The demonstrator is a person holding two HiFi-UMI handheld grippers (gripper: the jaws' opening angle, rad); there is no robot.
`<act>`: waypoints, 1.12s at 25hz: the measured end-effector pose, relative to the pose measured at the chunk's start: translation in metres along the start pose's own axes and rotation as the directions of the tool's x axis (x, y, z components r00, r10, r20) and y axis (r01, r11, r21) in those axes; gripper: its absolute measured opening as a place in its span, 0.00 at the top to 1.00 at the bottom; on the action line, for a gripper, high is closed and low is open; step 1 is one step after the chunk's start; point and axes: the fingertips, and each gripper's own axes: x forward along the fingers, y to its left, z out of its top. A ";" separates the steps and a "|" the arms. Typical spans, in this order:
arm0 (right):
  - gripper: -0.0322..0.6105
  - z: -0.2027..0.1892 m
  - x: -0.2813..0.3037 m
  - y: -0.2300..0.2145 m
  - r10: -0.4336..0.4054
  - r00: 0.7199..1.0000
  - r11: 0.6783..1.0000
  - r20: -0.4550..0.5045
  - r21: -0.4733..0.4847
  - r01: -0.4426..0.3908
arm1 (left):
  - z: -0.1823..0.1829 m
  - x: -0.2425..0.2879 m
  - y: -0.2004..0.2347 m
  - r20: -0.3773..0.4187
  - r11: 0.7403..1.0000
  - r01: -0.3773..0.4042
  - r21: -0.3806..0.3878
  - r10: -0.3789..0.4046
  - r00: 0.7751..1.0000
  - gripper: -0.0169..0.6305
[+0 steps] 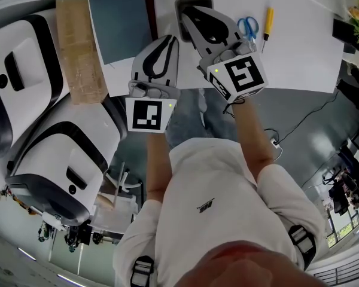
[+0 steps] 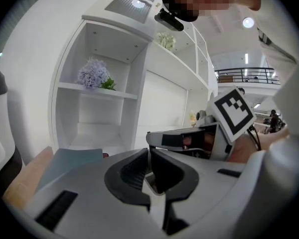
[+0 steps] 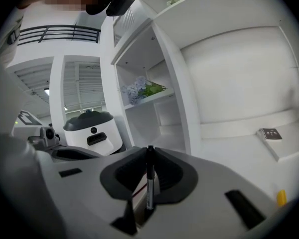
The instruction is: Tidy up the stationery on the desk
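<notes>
My right gripper (image 1: 187,11) is shut on a thin black pen (image 3: 149,183), which stands upright between the pads in the right gripper view. In the head view its tips hang over a dark grey holder (image 1: 179,5) at the desk's near edge. My left gripper (image 1: 169,39) sits just left of it and lower, with its jaws shut and nothing between them (image 2: 149,151). Blue-handled scissors (image 1: 248,26) and a yellow-handled tool (image 1: 267,21) lie on the white desk (image 1: 299,46) to the right of the holder.
A blue-grey notebook (image 1: 119,20) and a brown cardboard strip (image 1: 78,46) lie on the desk to the left. Two white machines (image 1: 60,160) stand at the left. A white shelf unit with flowers (image 2: 94,76) is ahead, and a dark booklet (image 3: 270,134) lies on a ledge.
</notes>
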 end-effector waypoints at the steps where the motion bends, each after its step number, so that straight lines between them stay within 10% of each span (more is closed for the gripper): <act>1: 0.90 -0.004 0.002 0.001 -0.002 1.000 1.000 -0.015 -0.006 0.002 | 0.000 0.001 0.000 0.000 1.000 0.004 0.001 -0.004 1.000 0.97; 28: 0.87 -0.043 -0.093 -0.092 -0.252 0.963 0.967 -0.094 0.002 0.253 | 0.002 0.056 -0.087 -0.020 0.978 0.207 0.041 -0.206 0.978 0.97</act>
